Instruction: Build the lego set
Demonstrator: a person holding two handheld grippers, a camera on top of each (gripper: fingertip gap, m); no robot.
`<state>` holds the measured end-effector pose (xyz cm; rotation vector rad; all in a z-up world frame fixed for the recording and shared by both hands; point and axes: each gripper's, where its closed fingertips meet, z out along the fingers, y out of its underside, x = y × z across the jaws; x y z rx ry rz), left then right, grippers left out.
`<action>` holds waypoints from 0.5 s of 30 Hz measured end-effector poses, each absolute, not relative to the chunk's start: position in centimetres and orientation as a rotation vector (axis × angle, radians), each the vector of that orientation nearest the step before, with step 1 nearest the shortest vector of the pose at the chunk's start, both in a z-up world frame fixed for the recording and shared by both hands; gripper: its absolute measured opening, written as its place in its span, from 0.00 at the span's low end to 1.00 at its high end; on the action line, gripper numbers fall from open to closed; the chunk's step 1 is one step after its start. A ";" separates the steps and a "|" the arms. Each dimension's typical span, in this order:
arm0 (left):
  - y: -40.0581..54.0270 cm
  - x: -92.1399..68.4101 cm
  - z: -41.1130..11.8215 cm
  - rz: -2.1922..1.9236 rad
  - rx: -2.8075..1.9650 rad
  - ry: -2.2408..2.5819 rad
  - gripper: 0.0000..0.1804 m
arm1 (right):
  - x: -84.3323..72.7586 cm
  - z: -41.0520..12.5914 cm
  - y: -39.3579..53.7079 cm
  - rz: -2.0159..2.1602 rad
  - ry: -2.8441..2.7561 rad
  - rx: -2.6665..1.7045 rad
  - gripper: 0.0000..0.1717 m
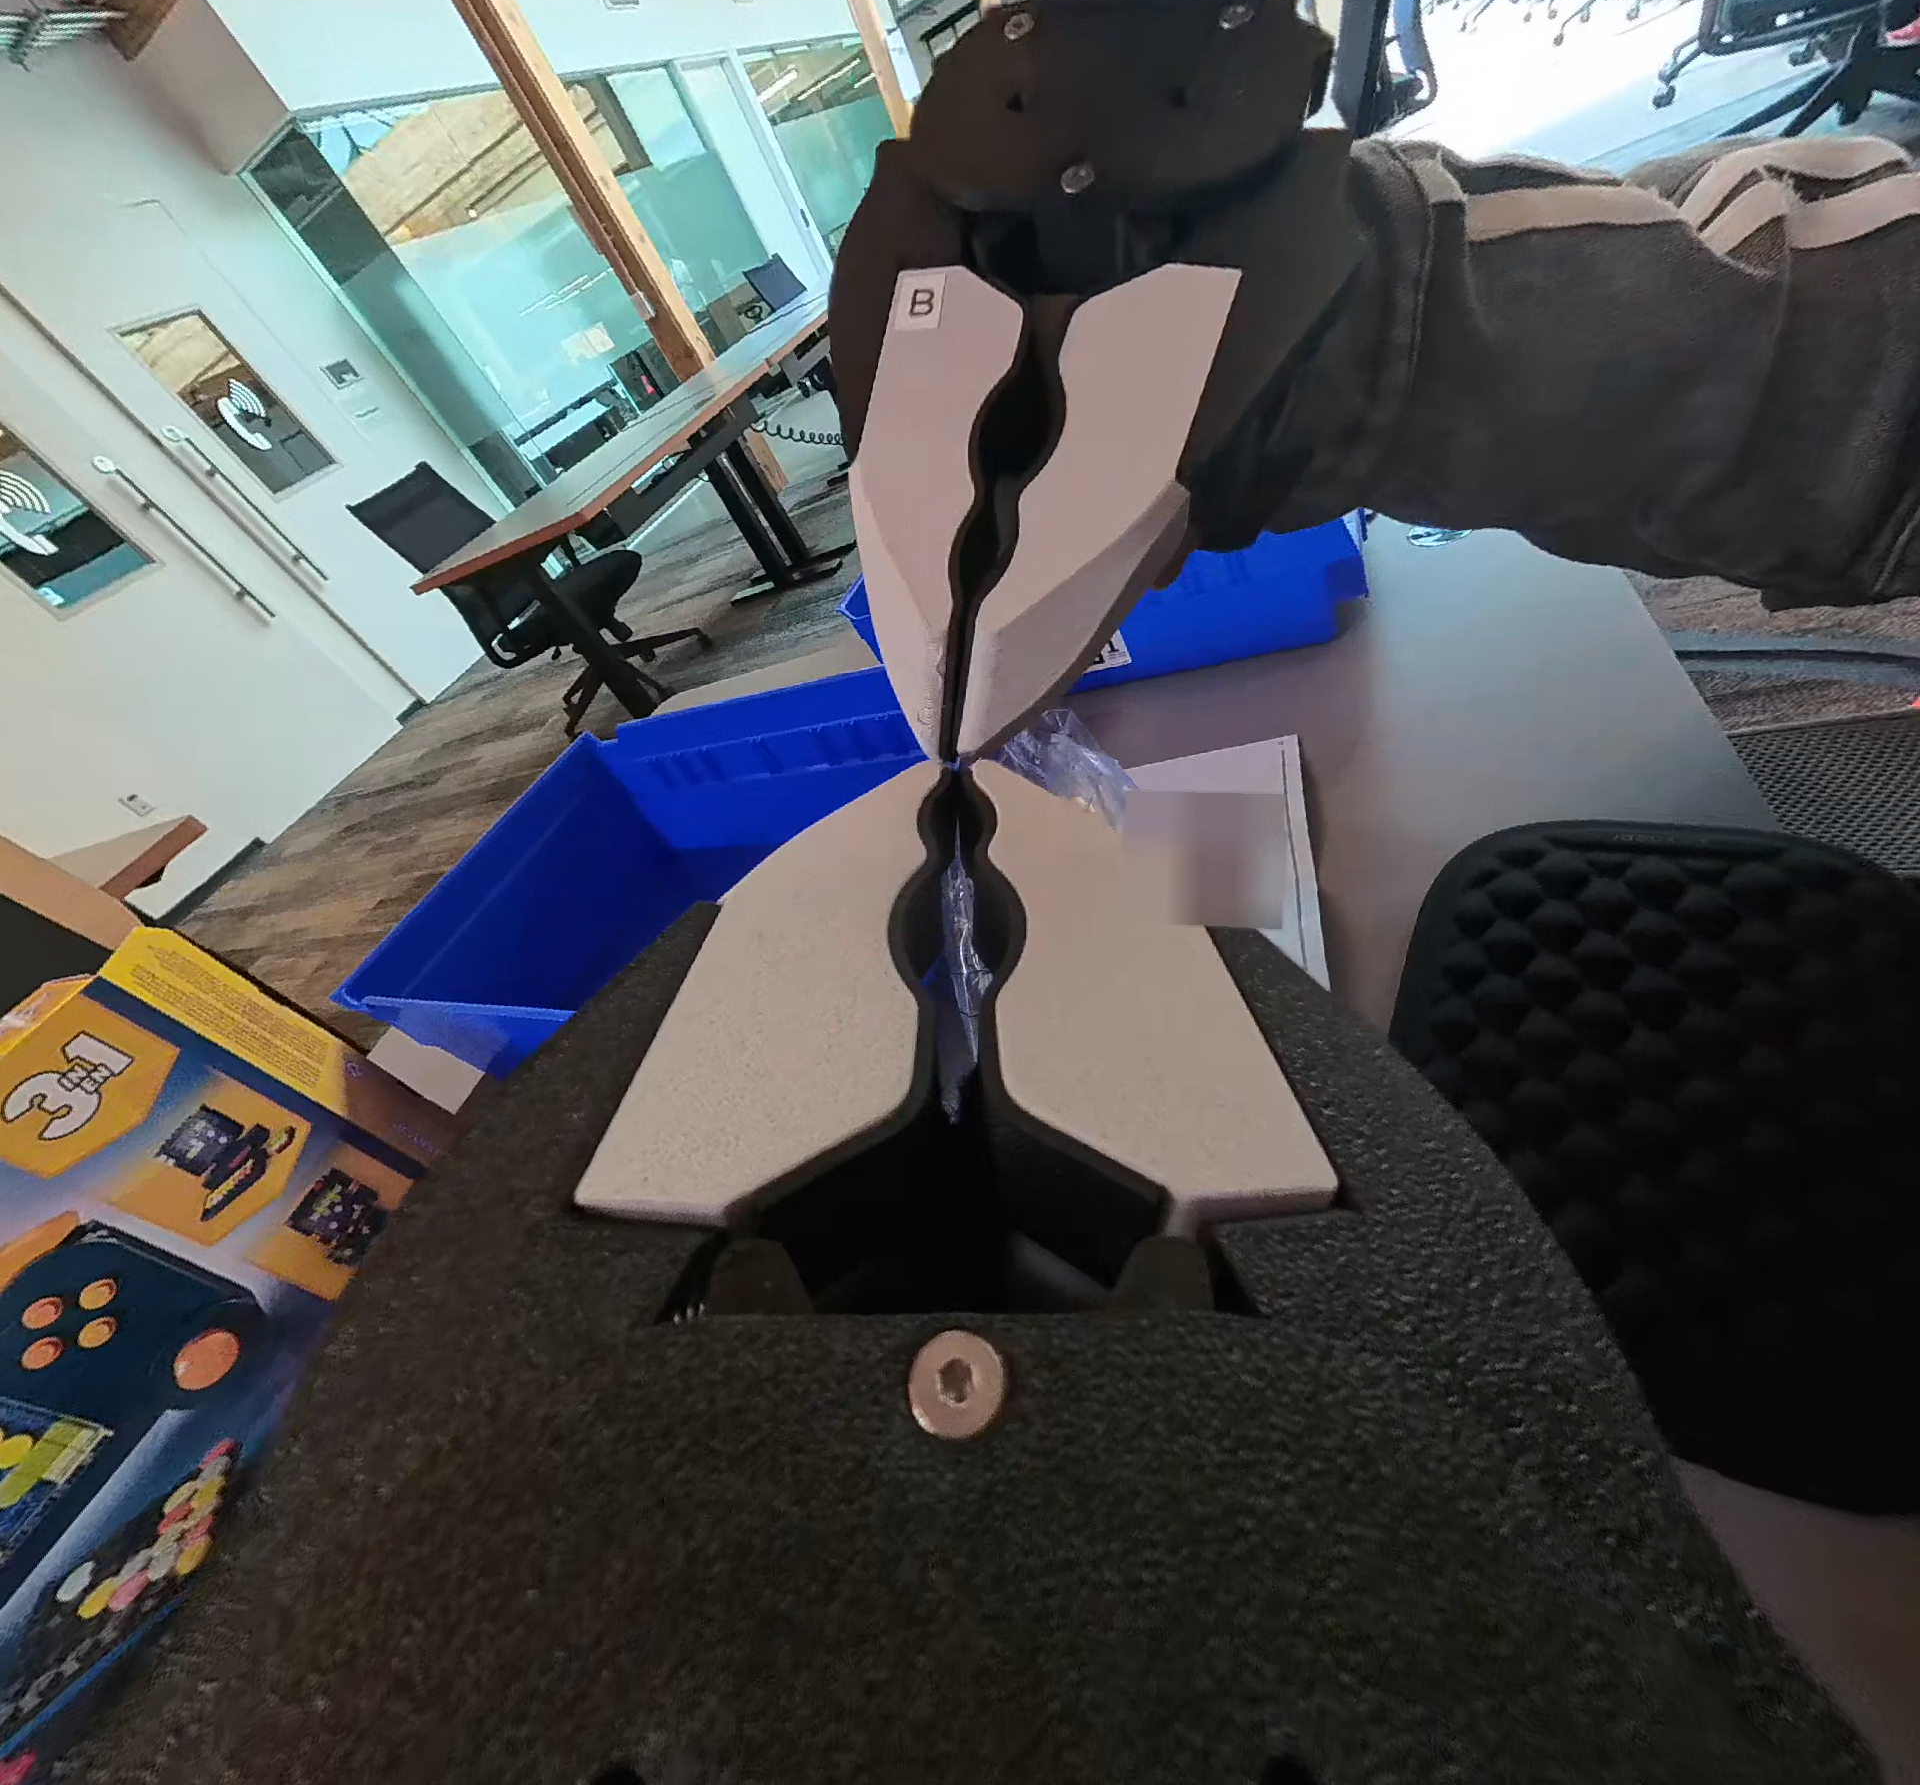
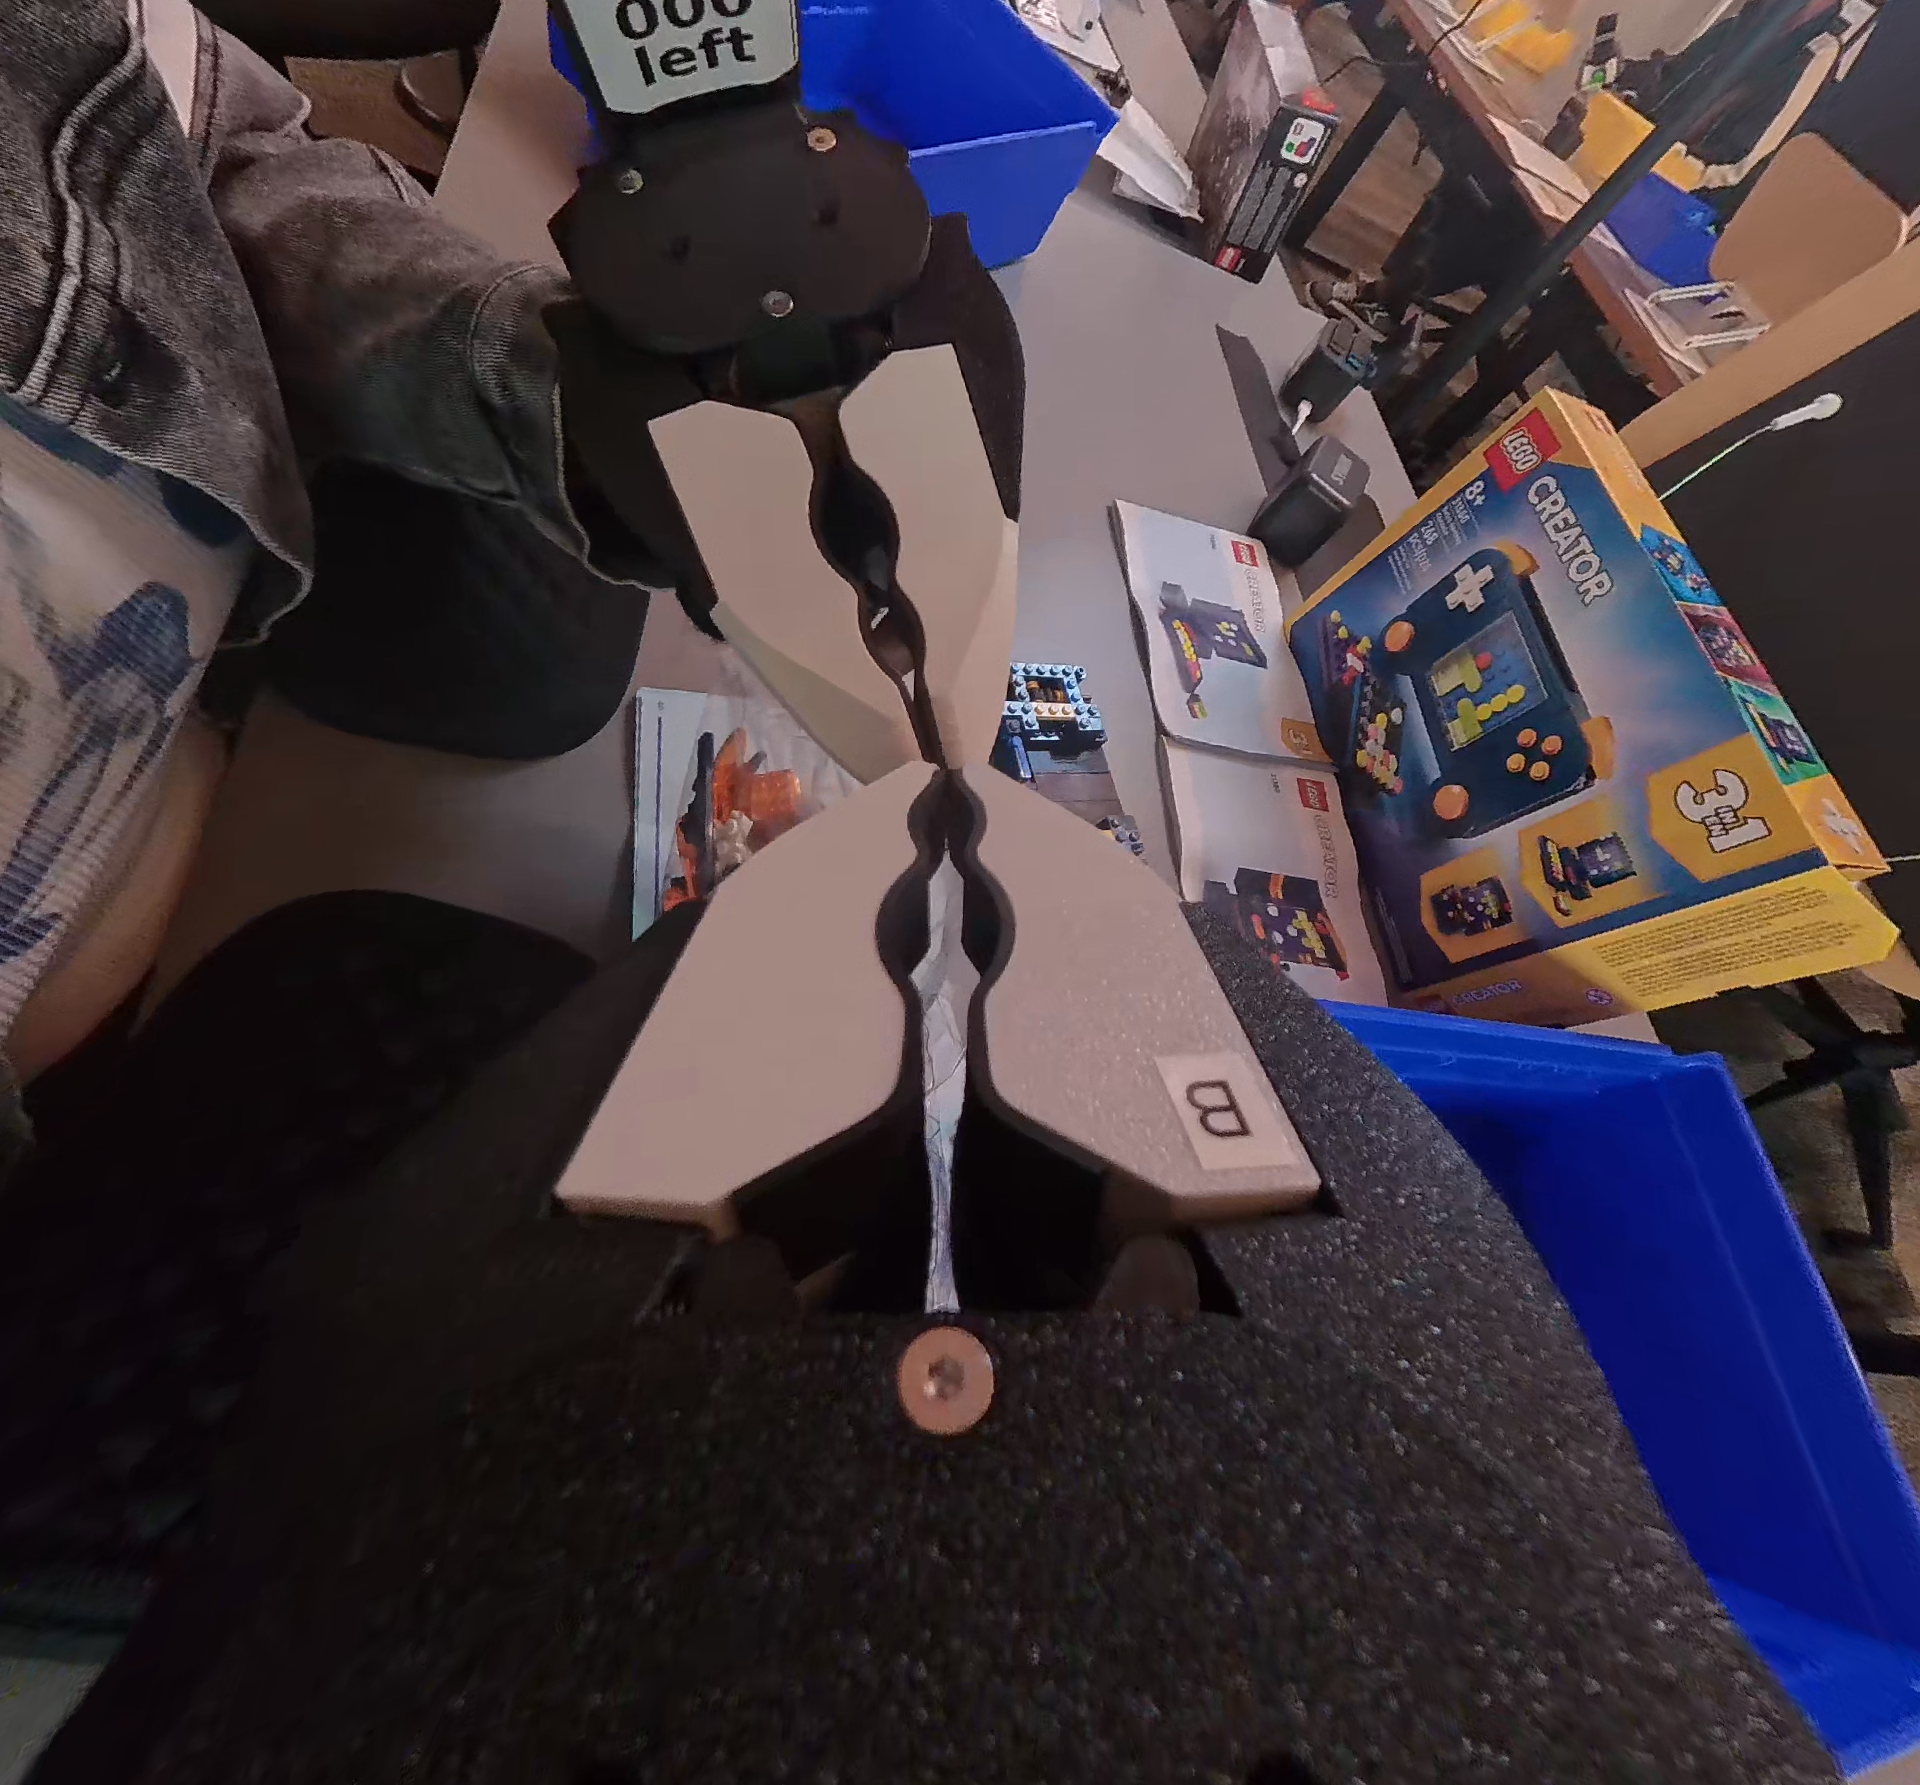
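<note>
Your two tools meet tip to tip above the tabletop [image 1: 1507, 696], and a small clear plastic bag [image 1: 1070, 769] is caught between them. Your left tool [image 1: 951, 779] has its fingers pressed together on the bag; the crinkled film runs back through the slot between them, with a loose bunch spilling out to the right of the tips. Your right tool [image 2: 943, 779] is pressed together too, and a pale strip of film runs back between its fingers [image 2: 790, 1029].

The bag looks very light, thin and limp. It will not keep its shape and is likely to stretch or tear if the tools pull apart. The film looks slick, so a pinch near an edge may slip. Small pieces may be inside, but you cannot tell for certain.

Below lie blue bins [image 1: 582, 862], a white sheet [image 1: 1247, 800], a yellow toy box [image 2: 1579, 717], two booklets [image 2: 1216, 634] and a small brick model [image 2: 1060, 717]. Another bag holding orange pieces [image 2: 727, 800] lies on the tabletop.
</note>
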<state>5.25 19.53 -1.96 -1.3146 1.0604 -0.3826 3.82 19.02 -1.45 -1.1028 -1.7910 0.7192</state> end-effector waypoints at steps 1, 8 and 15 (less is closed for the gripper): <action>19.5 5.3 -2.0 -0.373 -1.311 1.063 0.00 | 3.9 -1.5 19.0 0.712 -1.795 -1.103 0.00; 20.6 5.1 -2.6 0.202 -1.224 1.130 0.00 | 3.9 -2.2 20.4 0.705 -1.559 -1.288 0.00; 19.0 8.5 -4.7 0.216 -1.137 1.265 0.00 | 5.9 -4.4 24.8 0.541 -1.207 -1.504 0.00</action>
